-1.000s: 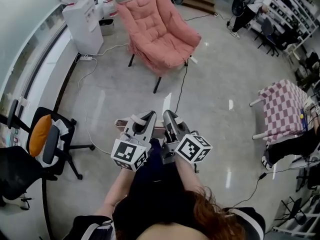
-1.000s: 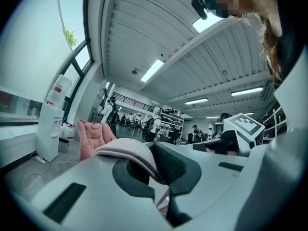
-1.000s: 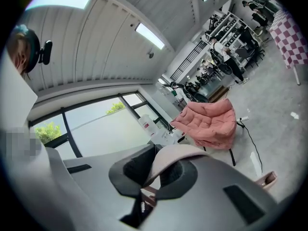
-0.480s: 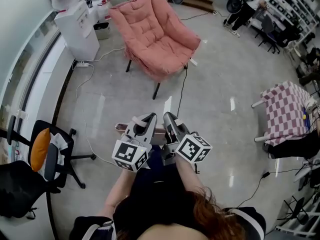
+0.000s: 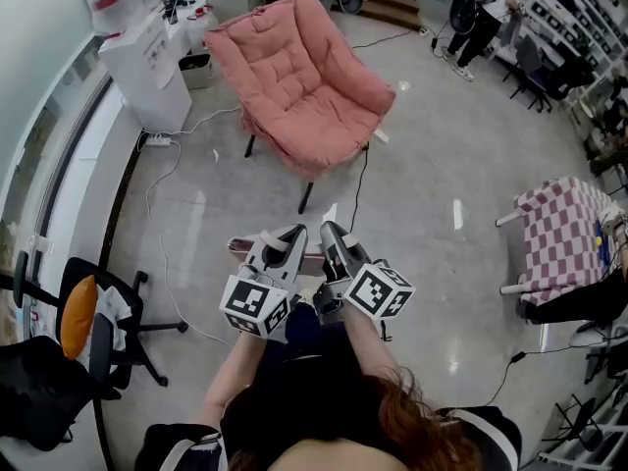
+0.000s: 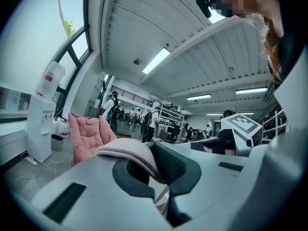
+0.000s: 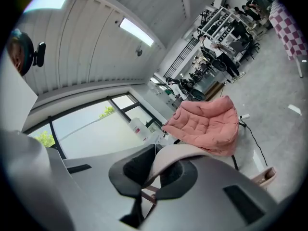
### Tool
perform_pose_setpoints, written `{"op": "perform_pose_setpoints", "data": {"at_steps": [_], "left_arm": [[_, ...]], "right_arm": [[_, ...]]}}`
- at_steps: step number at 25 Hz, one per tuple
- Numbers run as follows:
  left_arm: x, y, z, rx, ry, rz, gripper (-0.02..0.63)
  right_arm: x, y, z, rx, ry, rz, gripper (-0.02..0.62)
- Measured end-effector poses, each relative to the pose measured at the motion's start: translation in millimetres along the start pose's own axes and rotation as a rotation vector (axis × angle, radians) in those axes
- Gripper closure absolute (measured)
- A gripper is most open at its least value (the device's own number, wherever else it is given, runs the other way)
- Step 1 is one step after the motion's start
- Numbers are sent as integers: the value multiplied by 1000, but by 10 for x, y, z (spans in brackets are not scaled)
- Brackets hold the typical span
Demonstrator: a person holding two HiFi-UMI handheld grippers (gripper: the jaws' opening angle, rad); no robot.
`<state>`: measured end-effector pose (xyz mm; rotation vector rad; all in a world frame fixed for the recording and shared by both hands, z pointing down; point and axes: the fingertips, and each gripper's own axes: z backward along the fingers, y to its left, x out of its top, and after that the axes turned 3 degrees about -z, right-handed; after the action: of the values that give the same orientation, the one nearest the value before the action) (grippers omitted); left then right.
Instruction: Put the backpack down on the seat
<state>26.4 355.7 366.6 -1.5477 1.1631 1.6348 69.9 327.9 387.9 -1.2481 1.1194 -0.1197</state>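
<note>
Left claw [image 5: 289,232] and right claw [image 5: 332,232] sit side by side, roughly level, both pinched together, each clamped on one padded strap of the backpack [image 5: 241,248].

Left strap [image 6: 126,148]: pale pink padding. It arches up over the jaw and runs down between the pads, with thin darker-pink webbing below. Right strap [image 7: 182,152]: same pale pink padding, same arch, same webbing underneath. Nothing else sits between either pair of jaws.

Backpack hangs under the claws, right in front of me. In head view the claws hide most of its body — only a pinkish-tan edge pokes out left of the left claw. A corner of the same colour shows low in right gripper view.

It is not on the seat [image 5: 299,77]. That stands well apart, ahead of both claws across the floor [image 5: 432,175]. Seat is a salmon-pink quilted cushion on a frame with dark legs.

Count:
- 2 claws
- 2 straps, one per claw
- 1 backpack
- 1 pink seat
- 1 white water dispenser [image 5: 147,62], just left of the seat
- 1 black office chair [image 5: 93,312] with an orange cushion, far left
- 1 table [image 5: 561,226] under a checked cloth, far right
</note>
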Motion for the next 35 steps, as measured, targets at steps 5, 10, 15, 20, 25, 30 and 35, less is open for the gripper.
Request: {"op": "perform_pose_setpoints", "data": {"at_steps": [5,10,15,20,25,30,35], "left_arm": [[38,218,-370,-12,2,7,588],[41,355,-723,-24,1,13,589],[11,420,-989,-39,6,6,589],[-43,404,-1164,-66,14,6,589],[-97,309,-1278,-89,19,18,589],[-130,222,-1356,-108,21,25,589],[-106,182,-1372,-117,22,18,589]], "right_arm": [[234,-164,-303,-7,-9,-4,561],[451,-360,-526,-20,-12,-7,562],[605,-531,-650,-29,-26,-5,563],[707,-666,-664,-30,-54,-13,563],[785,-791,-586,-47,-84,1,561],[840,-861,-505,-56,-105,45,561],[895,-841,-475,-63,-121,77,561]]}}
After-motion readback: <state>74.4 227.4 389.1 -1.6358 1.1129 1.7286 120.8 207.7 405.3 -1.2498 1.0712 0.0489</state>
